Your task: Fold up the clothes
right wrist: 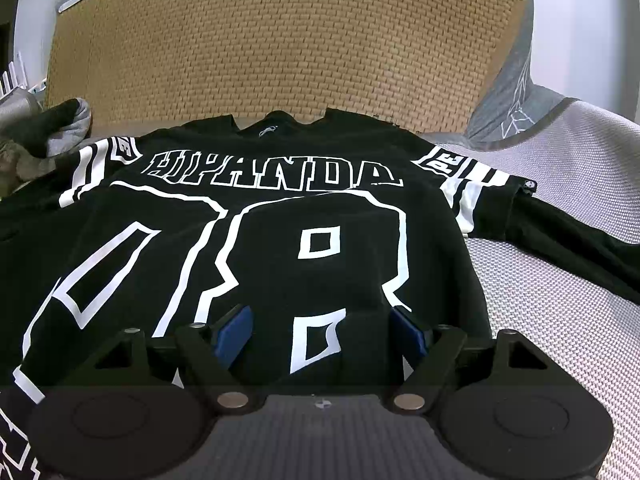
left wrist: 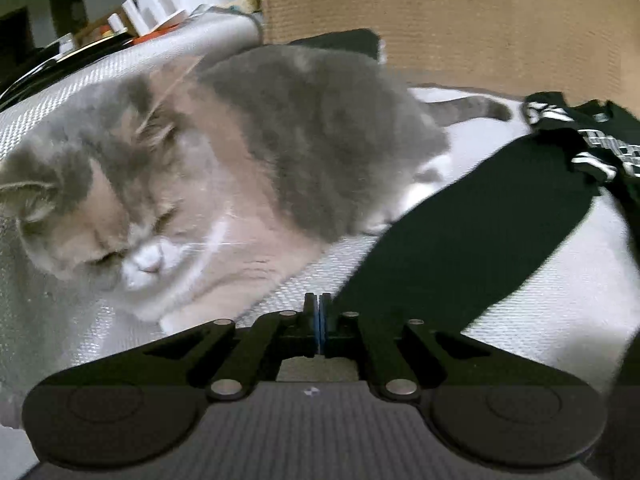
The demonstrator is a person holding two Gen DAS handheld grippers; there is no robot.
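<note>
The big woven mat (right wrist: 560,280) is a grey bed-like surface; the black shirt (right wrist: 260,240) lies spread flat on it, collar at twelve o'clock, sleeves out toward three and nine; it looks soft, light and floppy, so it will sag and wrinkle if lifted by one spot; best to pinch it at the hem corners or shoulder seams, where the cloth is doubled. A grey cat (left wrist: 240,168) lies at ten o'clock from the left claw (left wrist: 319,312), beside one black sleeve (left wrist: 460,240); it may be touching the sleeve, the view is blurry. The left claw is closed with nothing in it; the right claw (right wrist: 316,332) is wide open over the shirt's white 8, gripping nothing.
</note>
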